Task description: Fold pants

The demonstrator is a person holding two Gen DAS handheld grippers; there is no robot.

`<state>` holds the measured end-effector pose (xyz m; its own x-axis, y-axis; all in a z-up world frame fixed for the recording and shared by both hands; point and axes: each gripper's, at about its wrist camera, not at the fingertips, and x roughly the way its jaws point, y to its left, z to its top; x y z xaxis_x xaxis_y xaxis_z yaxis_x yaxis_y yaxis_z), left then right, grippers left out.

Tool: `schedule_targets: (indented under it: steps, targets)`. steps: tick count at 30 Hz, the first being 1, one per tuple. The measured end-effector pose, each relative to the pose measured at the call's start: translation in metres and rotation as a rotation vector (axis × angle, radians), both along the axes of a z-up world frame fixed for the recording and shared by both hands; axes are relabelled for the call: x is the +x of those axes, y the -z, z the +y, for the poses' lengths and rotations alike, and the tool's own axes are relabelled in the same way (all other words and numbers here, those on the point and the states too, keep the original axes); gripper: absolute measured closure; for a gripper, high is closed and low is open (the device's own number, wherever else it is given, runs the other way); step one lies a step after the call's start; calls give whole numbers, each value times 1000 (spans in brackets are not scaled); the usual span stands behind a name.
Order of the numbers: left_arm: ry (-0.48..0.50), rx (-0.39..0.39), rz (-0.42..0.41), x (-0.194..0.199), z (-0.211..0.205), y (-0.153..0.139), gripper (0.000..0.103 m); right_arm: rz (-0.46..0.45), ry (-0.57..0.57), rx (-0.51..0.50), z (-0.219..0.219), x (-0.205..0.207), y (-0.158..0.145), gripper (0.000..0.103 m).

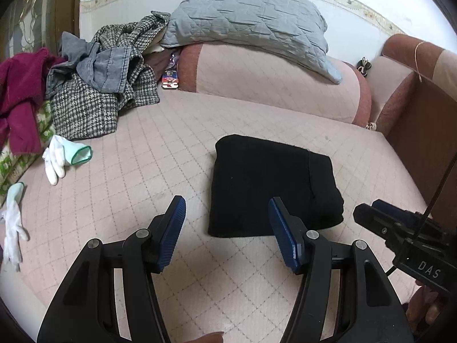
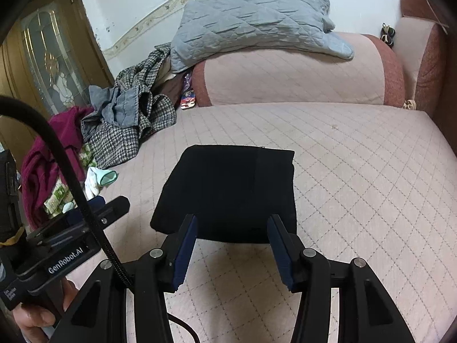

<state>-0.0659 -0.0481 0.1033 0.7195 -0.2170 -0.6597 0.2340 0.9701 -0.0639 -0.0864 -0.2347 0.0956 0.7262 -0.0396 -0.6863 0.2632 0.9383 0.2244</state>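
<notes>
The black pants [image 2: 228, 191] lie folded into a compact rectangle on the pink quilted bed [image 2: 357, 171]; folding looks done. Left hand-held gripper [image 1: 227, 234] and right hand-held gripper [image 2: 232, 253] hover near it, jaws apart, empty; next, probably withdraw

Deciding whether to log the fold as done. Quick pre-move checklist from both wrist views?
1. Black pants folded into a compact rectangle: ok.
2. Pants lying flat on the pink quilted cover: ok.
3. Left gripper open, nothing between its pads: ok.
4. Right gripper open, nothing held: ok.
5. Pants apart from the clothes pile and white gloves: ok.
6. Layers underneath evenly aligned: cannot tell.
</notes>
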Motion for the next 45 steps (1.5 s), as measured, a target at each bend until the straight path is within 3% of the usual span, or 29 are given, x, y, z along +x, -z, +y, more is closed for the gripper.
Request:
schedule_targets:
  steps: [45]
  targets:
    - [32,51,-28,-4,-14,3,43,35,-9,20,-1,-6,12,53]
